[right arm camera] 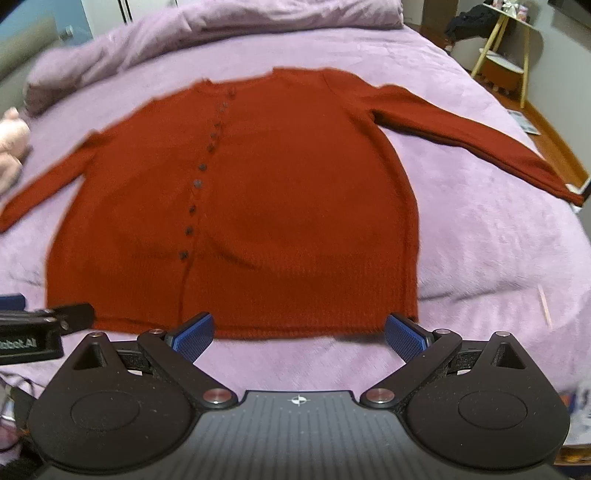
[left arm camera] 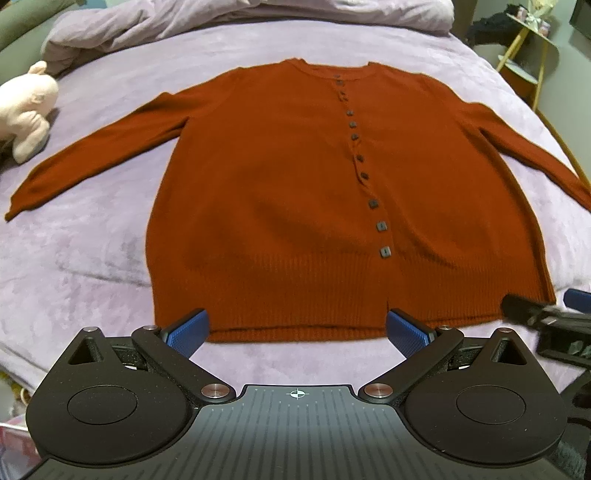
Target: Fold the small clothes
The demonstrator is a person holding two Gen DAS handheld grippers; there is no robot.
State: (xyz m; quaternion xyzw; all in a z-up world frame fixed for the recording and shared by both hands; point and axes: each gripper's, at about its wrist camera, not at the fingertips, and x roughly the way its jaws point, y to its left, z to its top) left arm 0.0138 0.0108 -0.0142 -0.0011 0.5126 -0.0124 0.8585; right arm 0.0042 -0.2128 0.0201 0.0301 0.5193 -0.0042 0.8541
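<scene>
A rust-red buttoned cardigan (left arm camera: 280, 192) lies flat on the bed, face up, sleeves spread out to both sides, hem toward me. It also shows in the right wrist view (right arm camera: 280, 192). My left gripper (left arm camera: 297, 332) is open and empty, just short of the hem's left half. My right gripper (right arm camera: 299, 334) is open and empty, just short of the hem's right half. The right gripper shows at the right edge of the left wrist view (left arm camera: 546, 317), and the left gripper at the left edge of the right wrist view (right arm camera: 40, 325).
The bed has a lilac blanket (left arm camera: 81, 240) with a bunched duvet (left arm camera: 221, 18) at the head. A pink plush toy (left arm camera: 26, 110) lies by the left sleeve. A yellow-legged side table (right arm camera: 506, 48) stands beyond the bed's right edge. A thin stick (right arm camera: 545, 304) lies on the blanket at right.
</scene>
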